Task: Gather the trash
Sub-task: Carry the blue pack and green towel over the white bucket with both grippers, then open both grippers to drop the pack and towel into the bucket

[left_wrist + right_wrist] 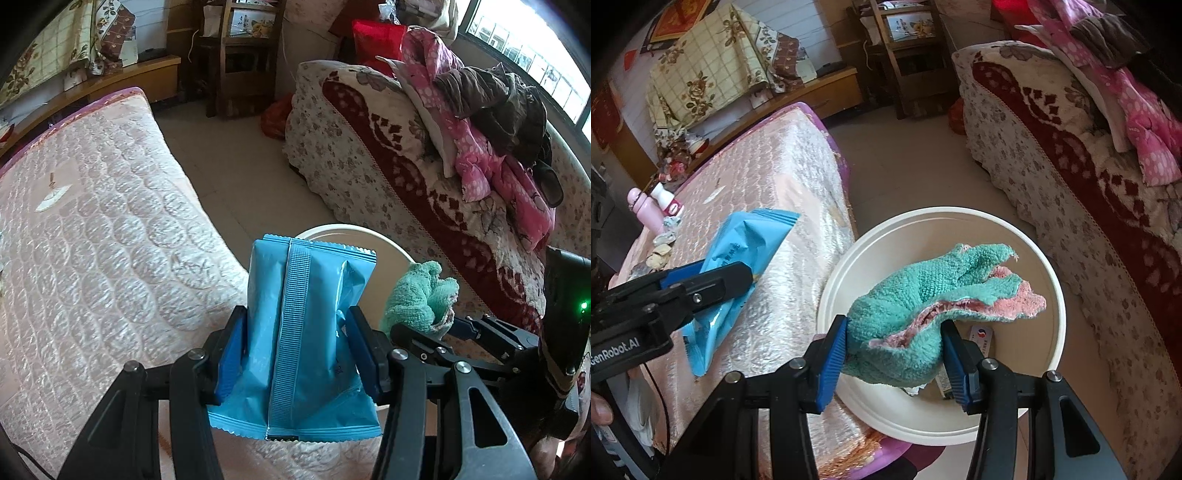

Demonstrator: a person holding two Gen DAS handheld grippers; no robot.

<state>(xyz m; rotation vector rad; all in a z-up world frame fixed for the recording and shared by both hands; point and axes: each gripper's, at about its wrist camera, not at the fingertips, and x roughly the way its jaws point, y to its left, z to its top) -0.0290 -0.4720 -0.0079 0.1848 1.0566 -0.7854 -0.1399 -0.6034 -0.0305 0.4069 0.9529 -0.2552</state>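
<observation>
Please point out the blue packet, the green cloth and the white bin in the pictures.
blue packet (pixel 306 343): left wrist view, on its ribbed middle seam.
green cloth (pixel 923 295): right wrist view, on its green outer face.
white bin (pixel 1058 295): right wrist view, on its right rim.

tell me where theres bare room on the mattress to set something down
Free: the quilted mattress middle and far end. Crowded: its left edge, with the pink bottle, white bottle and crumpled scraps. The white bin borders its near right edge.
</observation>
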